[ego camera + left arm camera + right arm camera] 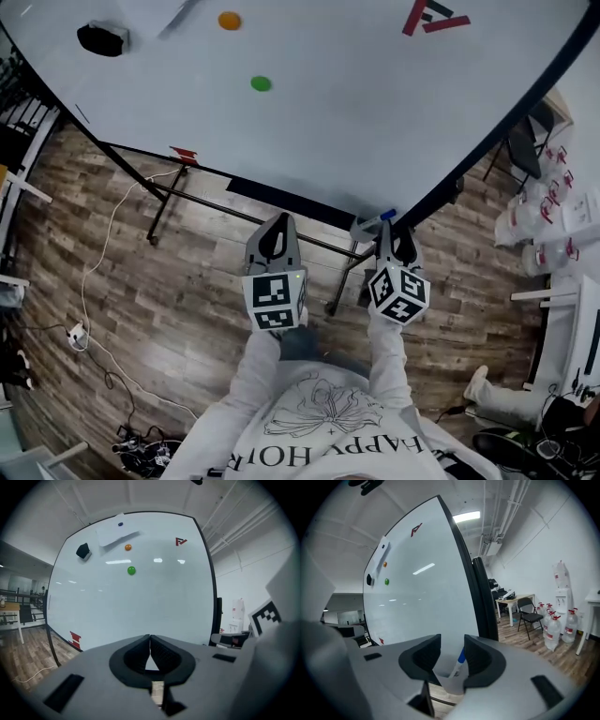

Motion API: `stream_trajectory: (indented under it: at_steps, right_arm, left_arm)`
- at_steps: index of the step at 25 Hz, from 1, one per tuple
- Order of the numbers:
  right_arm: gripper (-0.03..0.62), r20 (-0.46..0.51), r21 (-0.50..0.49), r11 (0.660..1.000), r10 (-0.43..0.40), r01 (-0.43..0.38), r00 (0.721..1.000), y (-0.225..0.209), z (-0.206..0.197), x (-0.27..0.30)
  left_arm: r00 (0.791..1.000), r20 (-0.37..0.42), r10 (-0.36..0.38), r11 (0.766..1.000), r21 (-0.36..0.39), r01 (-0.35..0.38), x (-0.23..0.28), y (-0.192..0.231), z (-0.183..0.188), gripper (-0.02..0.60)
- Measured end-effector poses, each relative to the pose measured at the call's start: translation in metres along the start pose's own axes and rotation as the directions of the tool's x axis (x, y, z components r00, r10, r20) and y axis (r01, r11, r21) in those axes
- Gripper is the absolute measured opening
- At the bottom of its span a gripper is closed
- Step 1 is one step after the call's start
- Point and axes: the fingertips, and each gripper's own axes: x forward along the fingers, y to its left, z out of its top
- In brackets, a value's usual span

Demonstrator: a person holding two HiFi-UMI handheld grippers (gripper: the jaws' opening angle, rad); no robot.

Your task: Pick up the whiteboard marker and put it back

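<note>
Whiteboard marker (459, 663) location logged last. Whiteboard (328, 122): carries grey holder (364, 228) at lower right corner, presumably for storage. Right gripper (452, 645): gapes wide, pads clear of marker resting blue-cap-up in holder. Left gripper (150, 640): pinched closed, empty, idle.

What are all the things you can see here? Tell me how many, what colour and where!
whiteboard: one, white with a black frame, standing on the wood floor
orange magnet: one, on the board
green magnet: one, on the board, below the orange one
eraser: one, black, on the board's left part
marker: one, white with a blue cap, in the grey tray at the board's lower edge
water jugs: several, clear with red caps, on the floor at right
folding chair: one, black, near the jugs
left gripper: one, grey, shut, empty
right gripper: one, grey, open, marker between its jaws, not gripped
</note>
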Motion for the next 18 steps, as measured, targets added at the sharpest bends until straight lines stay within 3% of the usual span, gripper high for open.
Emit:
stream_trajectory:
  at_steps: [10,18]
  right_arm:
    - [0.138,-0.057,0.051,0.997,-0.061,0.064,0.997,-0.014,-0.026,0.036]
    - [0.132,-0.105,0.067,0.995,-0.069,0.077,0.992,-0.025,-0.042,0.053]
  left_arm:
    - [0.995,-0.083,-0.060,0.998,-0.002,0.060,0.042,0.011,-0.028,0.006]
    - [0.993,-0.105,-0.059,0.998,-0.015,0.058,0.054,0.007,-0.039,0.006]
